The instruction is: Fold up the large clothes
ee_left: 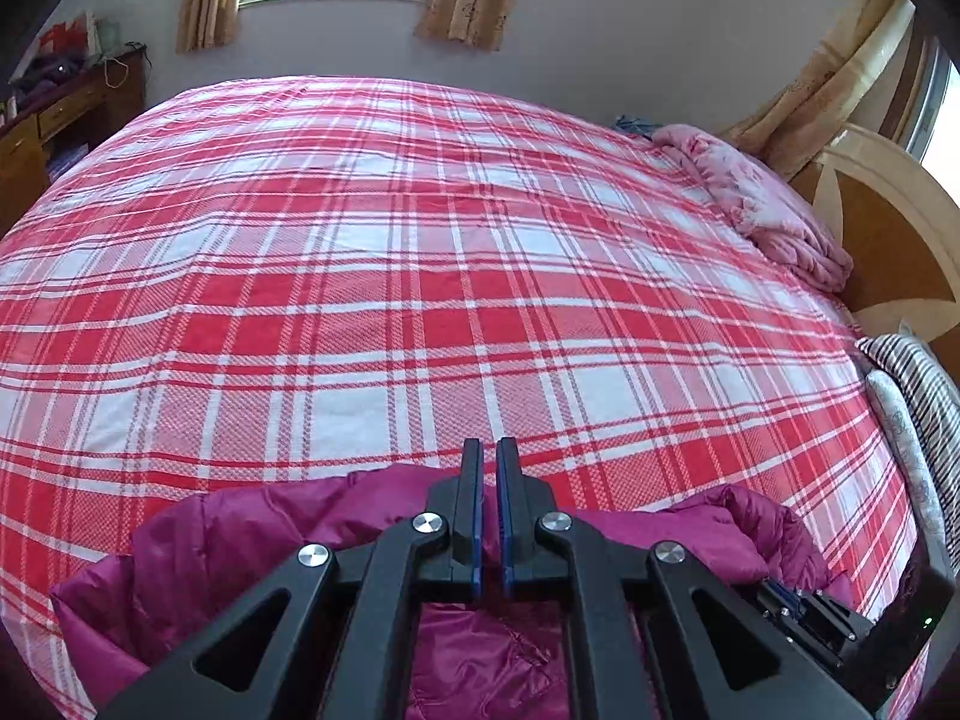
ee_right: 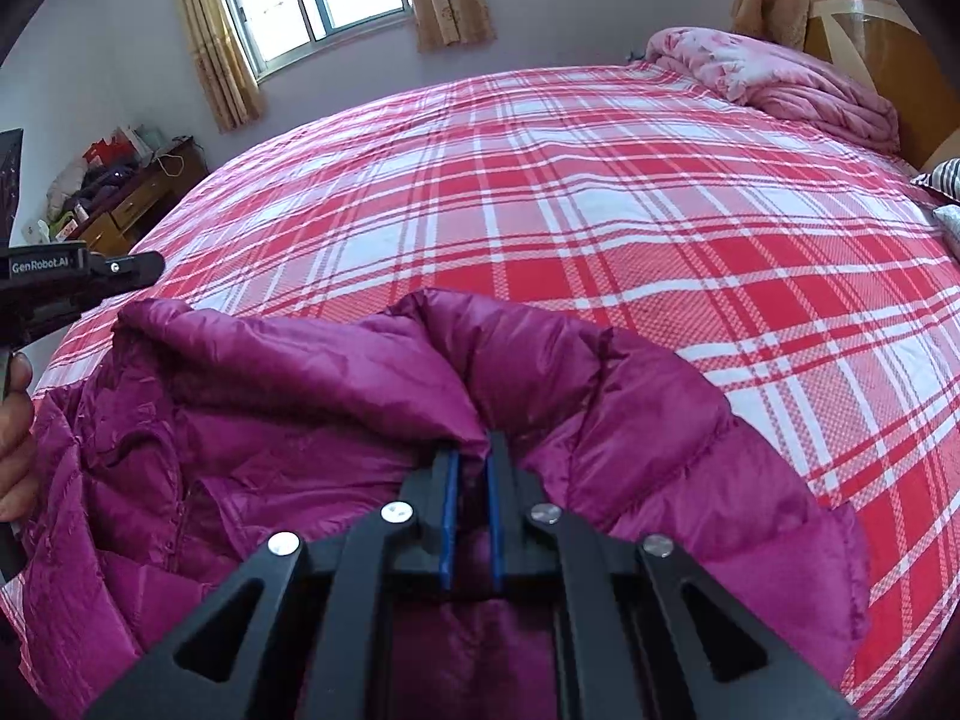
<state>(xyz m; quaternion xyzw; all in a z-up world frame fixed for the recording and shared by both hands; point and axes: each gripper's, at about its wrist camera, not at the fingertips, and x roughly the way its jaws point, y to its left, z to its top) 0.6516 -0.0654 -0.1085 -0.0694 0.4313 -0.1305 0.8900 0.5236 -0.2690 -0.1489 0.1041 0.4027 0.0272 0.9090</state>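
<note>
A magenta puffer jacket [ee_right: 300, 420] lies bunched at the near edge of the bed [ee_right: 600, 210], its bulk spilling toward the near left corner. The right gripper [ee_right: 473, 450] has its fingers [ee_right: 449, 510] drawn narrow around a pinch of the jacket's raised fold, which bunches right at the tips; this looks like a grip taken to lift and spread the garment before any fold is made. The left gripper [ee_left: 489, 456] sits over the same jacket [ee_left: 240, 540], its fingers [ee_left: 477, 516] nearly together with a slim gap between them. Fabric shows behind that gap, but I cannot tell whether any is caught there.

The plaid bedspread [ee_left: 420, 270] is flat and bare through its middle and far side, giving wide room to draw the jacket out toward the far edge. At the far right corner a pink quilt [ee_right: 780, 84] is heaped against the headboard [ee_left: 888, 228], and striped bedding [ee_left: 924, 396] lies along the right edge, so spreading is best kept away from that side.
</note>
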